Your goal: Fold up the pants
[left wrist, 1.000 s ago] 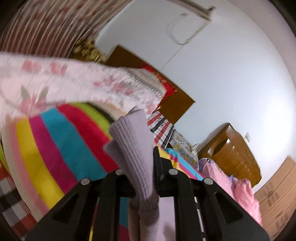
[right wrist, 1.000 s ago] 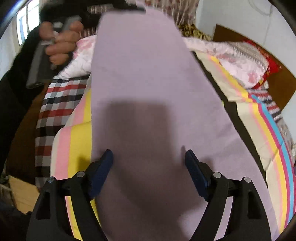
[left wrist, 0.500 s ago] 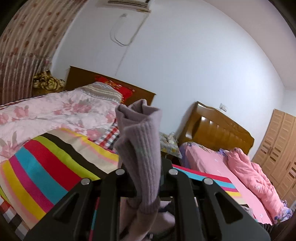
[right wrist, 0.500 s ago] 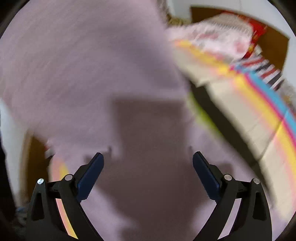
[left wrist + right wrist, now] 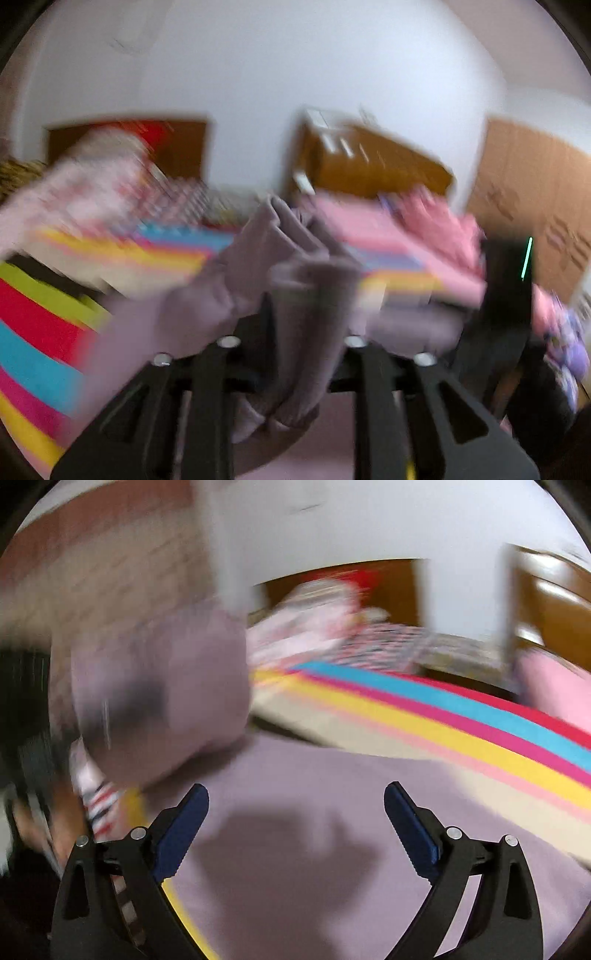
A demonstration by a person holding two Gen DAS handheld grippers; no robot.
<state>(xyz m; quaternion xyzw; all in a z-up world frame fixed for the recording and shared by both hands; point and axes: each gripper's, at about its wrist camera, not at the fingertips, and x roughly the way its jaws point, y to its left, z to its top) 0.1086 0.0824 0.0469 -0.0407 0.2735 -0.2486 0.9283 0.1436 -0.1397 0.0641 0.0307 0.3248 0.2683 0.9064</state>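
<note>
Left tongs (image 5: 306,328): my jaws had just been parting, the pants' (image 5: 295,280) bunched cuff still between them, grip loosening. Right tongs (image 5: 295,823): released, jaws wide, pants lying flat beneath and ahead on the striped blanket (image 5: 461,731). Step: laying the fold down. Next: free the cuff, then smooth.

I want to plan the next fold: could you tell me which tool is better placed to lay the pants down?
Probably the left tool: the pants hang bunched between its just-widened jaws. The right tool hovers open over them, empty.
</note>
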